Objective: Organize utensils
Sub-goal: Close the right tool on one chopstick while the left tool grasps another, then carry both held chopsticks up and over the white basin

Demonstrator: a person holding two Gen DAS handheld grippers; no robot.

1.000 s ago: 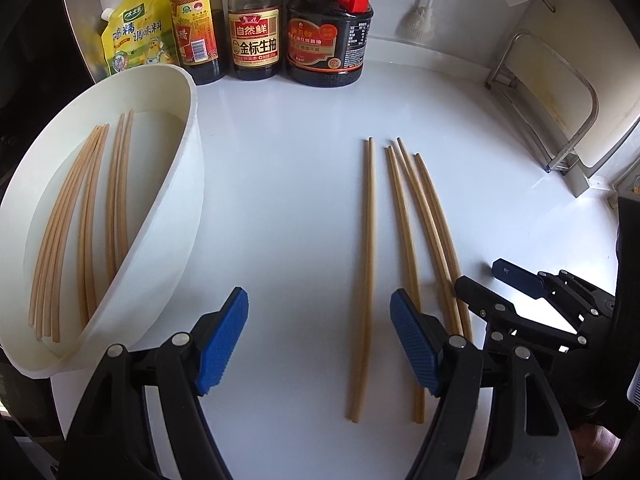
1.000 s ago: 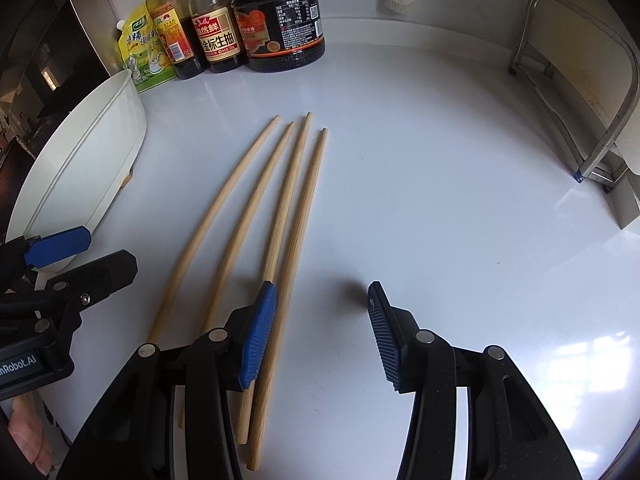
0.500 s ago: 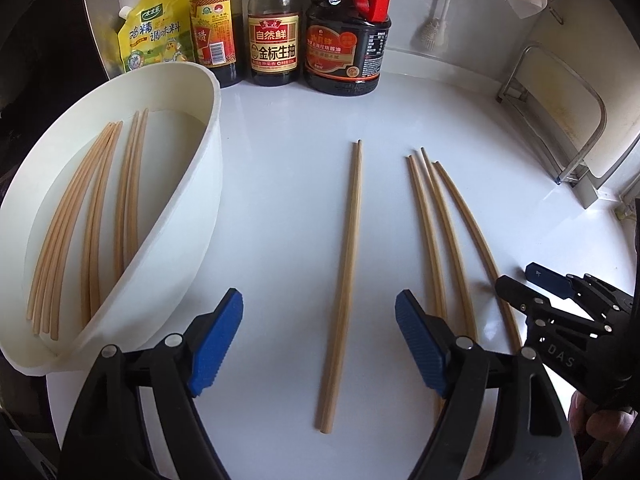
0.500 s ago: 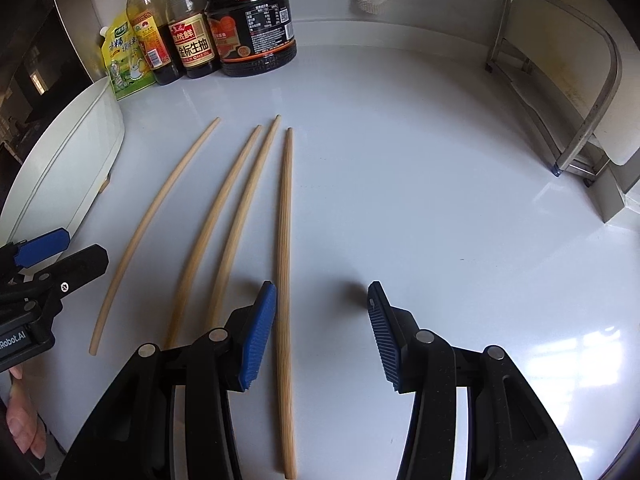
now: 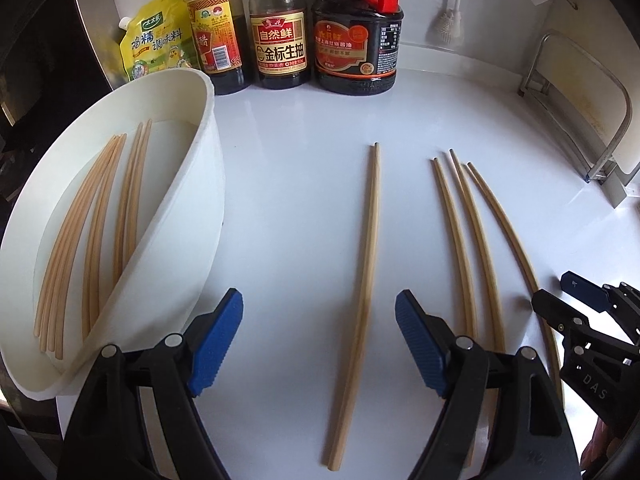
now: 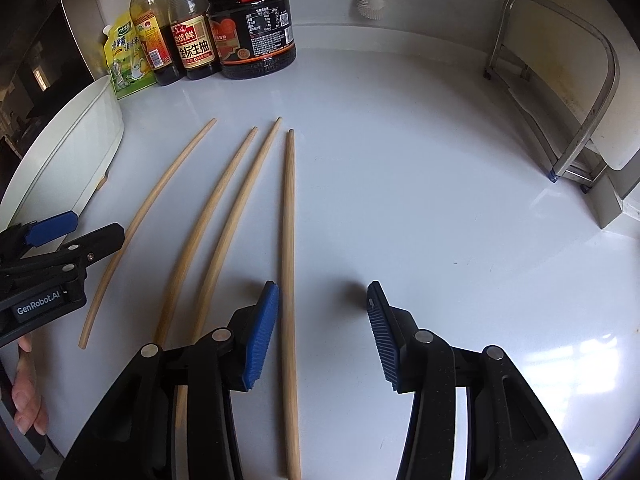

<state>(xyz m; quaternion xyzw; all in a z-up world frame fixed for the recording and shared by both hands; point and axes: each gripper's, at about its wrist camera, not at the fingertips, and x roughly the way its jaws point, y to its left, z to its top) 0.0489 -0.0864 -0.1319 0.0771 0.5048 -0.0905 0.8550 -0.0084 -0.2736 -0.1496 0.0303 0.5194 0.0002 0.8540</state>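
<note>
Chopsticks, four in number, lie loose on the white table (image 5: 288,168): a single chopstick (image 5: 366,248) lies between the wide-open fingers of the left hand-held gripper (image 5: 319,336), apart from three others (image 5: 470,236) fanned nearer the table's right edge. Right hand-held gripper (image 6: 323,330) is likewise wide open, empty, just right of the rightmost chopstick (image 6: 287,248). More chopsticks (image 5: 96,220) rest inside the white tub (image 5: 192,216) at the left edge. Sauce bottles (image 5: 280,28) line the far edge.
</note>
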